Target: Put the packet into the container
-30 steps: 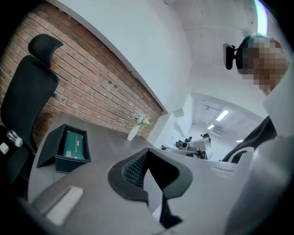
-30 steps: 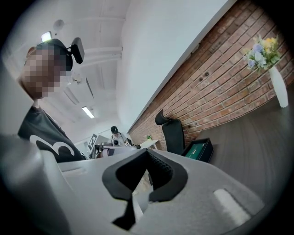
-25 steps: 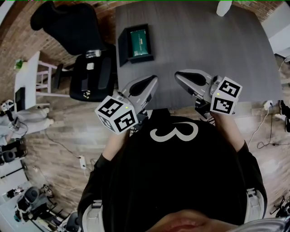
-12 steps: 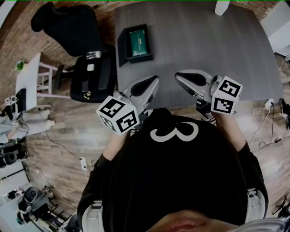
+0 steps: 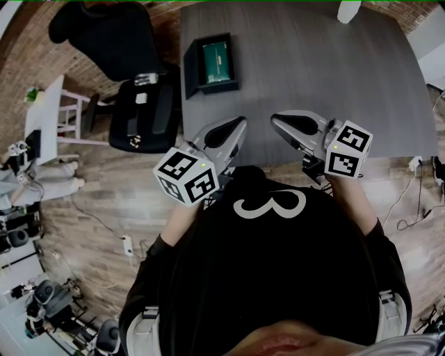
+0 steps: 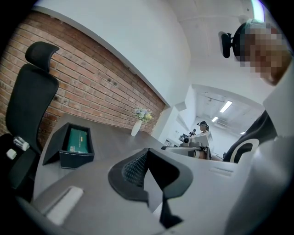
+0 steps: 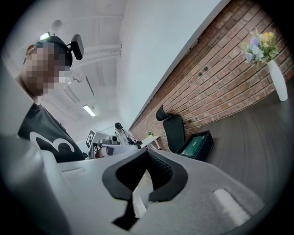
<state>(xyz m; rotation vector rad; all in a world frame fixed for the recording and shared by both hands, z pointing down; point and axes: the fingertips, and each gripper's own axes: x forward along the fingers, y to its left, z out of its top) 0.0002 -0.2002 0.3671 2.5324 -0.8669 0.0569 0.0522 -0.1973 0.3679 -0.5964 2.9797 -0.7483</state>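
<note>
Packet is the last thing to reach in this list, so start from the biggest: the grey tabletop (image 5: 327,62) fills the upper head view, bare but for a white vase (image 5: 348,10) at its far edge and a black container (image 5: 220,87) near its far left corner.

A black office chair (image 5: 111,35) stands off the tabletop's left side.

The container is an open-topped box, and the green packet (image 5: 213,60) lies flat inside it, its long axis running away from the person along the box's length. Judging from this, the placing already looks done.

Both tools are held low by the person's chest, over the near edge of the tabletop and well apart from the box.

The box lies ahead and to the left of both. That makes the left gripper (image 5: 236,125) the nearer one, and the right gripper (image 5: 278,119) would have to cross over (should any further reach be wanted).

In the left gripper view the jaws are closed pad against pad with nothing between them, and the container (image 6: 76,158) and packet (image 6: 78,140) sit beyond them to the left. In the right gripper view the jaws likewise meet and are empty, with the container (image 7: 207,143) far off by the brick wall.
</note>
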